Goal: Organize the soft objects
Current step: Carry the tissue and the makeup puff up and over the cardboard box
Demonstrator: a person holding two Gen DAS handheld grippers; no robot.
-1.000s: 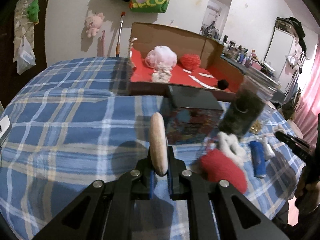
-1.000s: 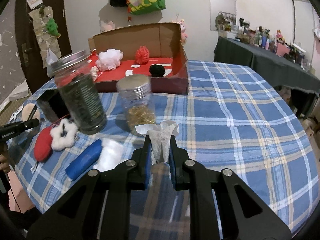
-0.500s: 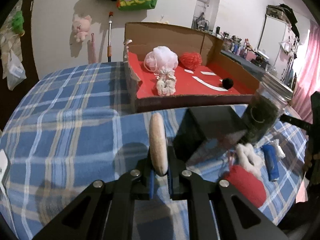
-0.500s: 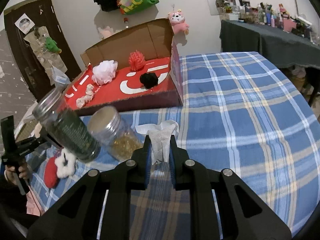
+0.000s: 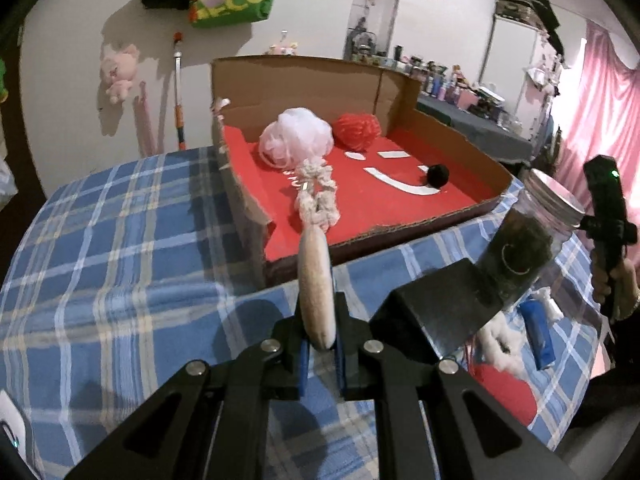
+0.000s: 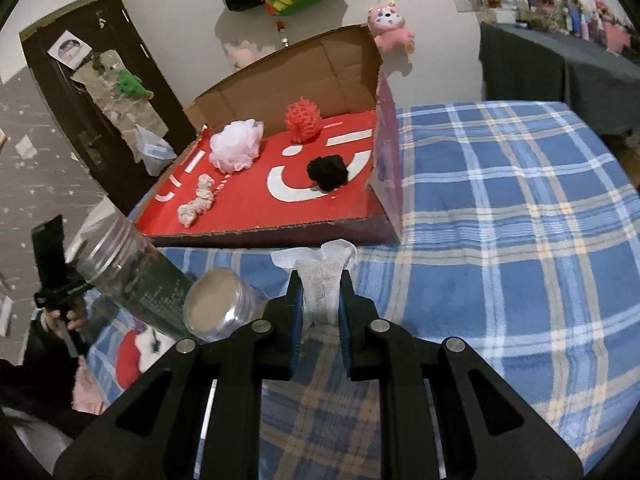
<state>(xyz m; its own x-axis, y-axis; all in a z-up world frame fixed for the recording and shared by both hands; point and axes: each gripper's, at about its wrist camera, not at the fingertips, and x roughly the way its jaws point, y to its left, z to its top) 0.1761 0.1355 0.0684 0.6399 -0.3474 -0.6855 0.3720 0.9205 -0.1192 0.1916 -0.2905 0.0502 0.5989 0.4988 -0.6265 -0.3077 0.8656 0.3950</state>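
Note:
My left gripper (image 5: 319, 344) is shut on a beige round pad (image 5: 315, 280), held edge-on above the table, just short of the cardboard box's (image 5: 400, 208) near wall. My right gripper (image 6: 320, 320) is shut on a white gauze cloth (image 6: 320, 276), held in front of the same box (image 6: 280, 200). On the box's red floor lie a white mesh pouf (image 6: 236, 152), a red mesh ball (image 6: 302, 120), a black pompom (image 6: 328, 172) and a pale scrunchie (image 6: 198, 200).
Blue plaid cloth (image 6: 500, 220) covers the table. A dark jar (image 5: 520, 248), a black box (image 5: 440, 312), a blue item (image 5: 538, 340), a red soft piece (image 5: 504, 392) and white fluff (image 5: 500, 344) sit right of the left gripper. A gold-filled jar (image 6: 220, 308) stands left of the right gripper.
Both grippers have risen and moved toward the box, each still holding its object. The box now looks nearer and is seen more from above.

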